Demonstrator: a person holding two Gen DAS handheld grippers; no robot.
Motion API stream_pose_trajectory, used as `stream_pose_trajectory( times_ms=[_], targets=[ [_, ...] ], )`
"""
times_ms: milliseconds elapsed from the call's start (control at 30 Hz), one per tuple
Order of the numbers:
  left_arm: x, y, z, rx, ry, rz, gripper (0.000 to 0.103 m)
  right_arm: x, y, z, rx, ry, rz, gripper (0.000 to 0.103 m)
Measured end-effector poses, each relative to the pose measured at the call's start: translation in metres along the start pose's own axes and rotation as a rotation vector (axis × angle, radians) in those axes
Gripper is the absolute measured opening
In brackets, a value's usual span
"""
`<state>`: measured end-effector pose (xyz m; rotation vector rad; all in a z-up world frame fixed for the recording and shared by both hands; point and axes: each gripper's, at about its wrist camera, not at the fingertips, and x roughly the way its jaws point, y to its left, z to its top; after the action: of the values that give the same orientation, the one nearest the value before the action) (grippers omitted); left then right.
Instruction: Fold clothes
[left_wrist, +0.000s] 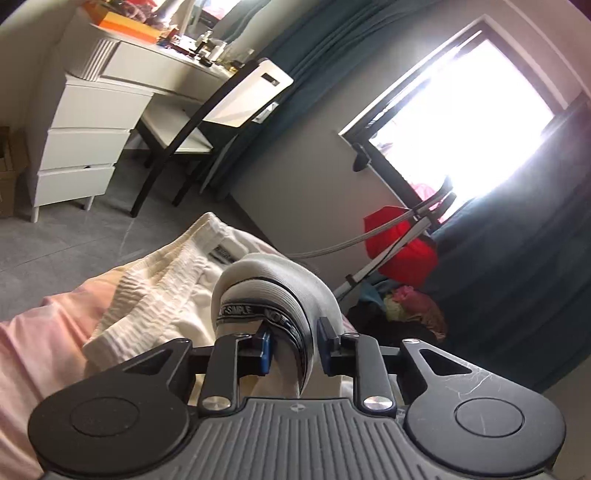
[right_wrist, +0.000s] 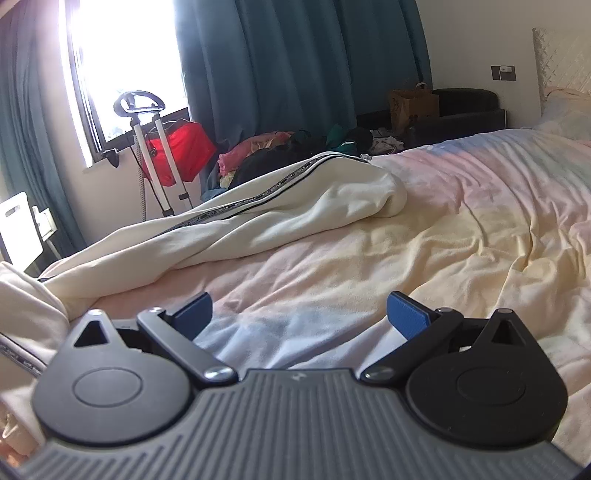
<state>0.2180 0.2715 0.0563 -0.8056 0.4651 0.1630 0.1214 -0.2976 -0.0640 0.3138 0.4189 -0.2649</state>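
Cream-white trousers (right_wrist: 258, 218) with a black lettered side stripe lie stretched across the pastel bedspread (right_wrist: 461, 229). In the left wrist view my left gripper (left_wrist: 295, 345) is shut on a bunched fold of that garment (left_wrist: 273, 291), the striped band arching up between the blue pads. The ribbed waistband (left_wrist: 162, 273) lies to the left of it. In the right wrist view my right gripper (right_wrist: 301, 314) hangs open just above the bedspread, nothing between its fingers, with the trouser leg ahead and to the left.
A white dresser (left_wrist: 92, 122) and a black-framed chair (left_wrist: 207, 122) stand past the bed's edge. A garment steamer (right_wrist: 147, 147) with a red cloth (right_wrist: 181, 151) stands by the window. A heap of clothes (right_wrist: 295, 147) lies beyond the bed, under teal curtains.
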Motion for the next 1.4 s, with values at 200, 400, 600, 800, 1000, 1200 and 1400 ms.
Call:
stream_pose_trajectory(
  times_ms=[200,400,600,800,1000,1200,1400],
  targets=[
    [-0.03,0.031,-0.018,-0.05,0.008,0.011,0.08,-0.002,0.001,-0.001,0.0,0.014,0.002,0.103],
    [-0.028,0.046,-0.072,-0.043,0.135,0.048,0.081,-0.004,-0.002,0.0,0.025,0.036,0.006,0.103],
    [0.01,0.035,-0.143,0.034,0.218,0.09,0.081,-0.009,-0.007,-0.001,0.051,0.029,0.017,0.103],
    [0.03,0.006,-0.187,0.167,0.169,0.134,0.083,0.0,-0.012,-0.004,0.079,0.081,0.008,0.103],
    [0.037,-0.039,-0.218,0.423,0.191,0.141,0.063,-0.002,-0.018,0.0,0.115,0.071,0.026,0.103],
    [0.02,-0.087,-0.229,0.521,0.22,0.047,0.031,0.001,-0.027,0.002,0.16,0.087,0.027,0.103],
    [-0.002,-0.142,-0.239,0.314,0.328,-0.286,0.029,-0.009,-0.044,0.008,0.235,0.042,-0.011,0.103]
  ],
)
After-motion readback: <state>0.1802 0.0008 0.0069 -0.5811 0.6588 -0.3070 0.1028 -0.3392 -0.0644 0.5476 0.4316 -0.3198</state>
